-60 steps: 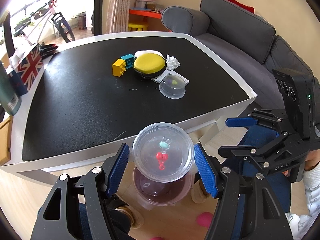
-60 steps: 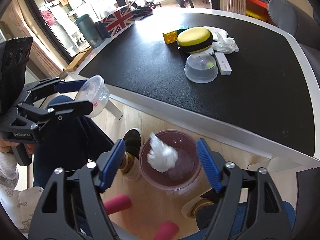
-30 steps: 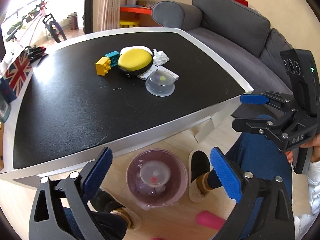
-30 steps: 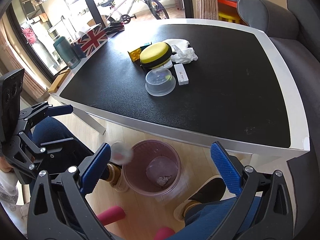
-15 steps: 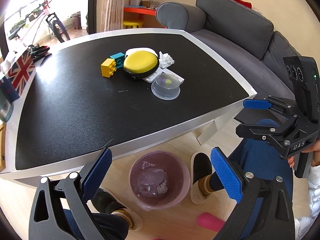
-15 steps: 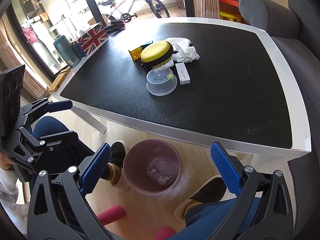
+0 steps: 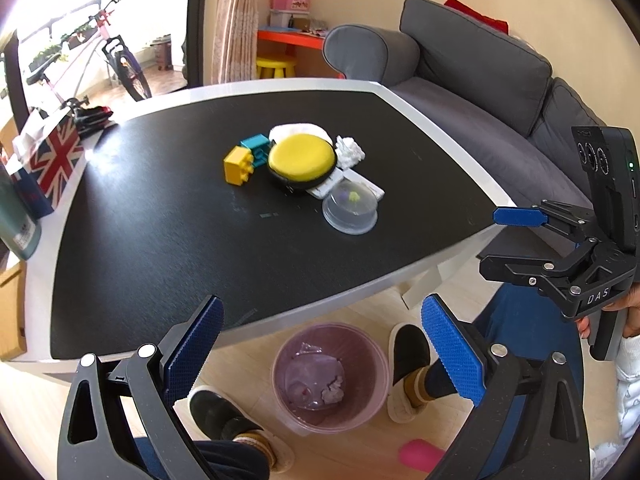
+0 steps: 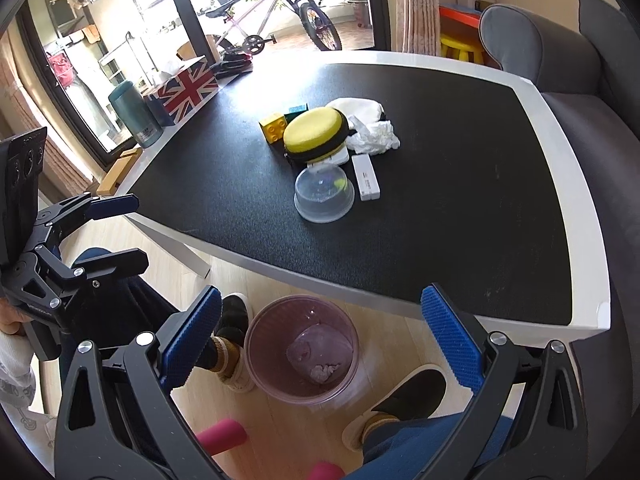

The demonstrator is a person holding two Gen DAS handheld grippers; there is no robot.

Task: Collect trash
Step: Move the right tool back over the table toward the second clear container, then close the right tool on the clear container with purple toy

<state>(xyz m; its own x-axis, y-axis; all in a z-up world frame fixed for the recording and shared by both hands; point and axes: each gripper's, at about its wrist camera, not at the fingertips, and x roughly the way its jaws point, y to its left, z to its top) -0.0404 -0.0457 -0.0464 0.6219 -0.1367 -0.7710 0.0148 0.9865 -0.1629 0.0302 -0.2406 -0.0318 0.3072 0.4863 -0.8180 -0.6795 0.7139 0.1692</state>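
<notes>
A translucent pink bin (image 7: 330,376) (image 8: 301,354) stands on the floor below the table's near edge, with a clear cup and a white wad inside. My left gripper (image 7: 320,344) hangs open and empty above it. My right gripper (image 8: 318,340) is open and empty too, over the same bin. On the black table (image 7: 160,216) (image 8: 460,216) lie a clear upturned plastic cup (image 7: 351,208) (image 8: 324,192) and a crumpled white tissue (image 7: 349,152) (image 8: 374,136). In the left wrist view the right gripper (image 7: 520,240) shows at the right; in the right wrist view the left gripper (image 8: 116,232) shows at the left.
A yellow round case (image 7: 301,160) (image 8: 316,134), yellow and teal bricks (image 7: 240,165) (image 8: 274,126), a white stick (image 8: 365,178) and a white cloth sit mid-table. A Union Jack box (image 8: 184,90), a teal bottle (image 8: 134,120), a grey sofa (image 7: 480,80) and the person's shoes (image 7: 404,368) surround the bin.
The left gripper opened and let a clear lidded cup fall into the bin; the right gripper's white wad fell in as well. Both grippers have since risen and widened.
</notes>
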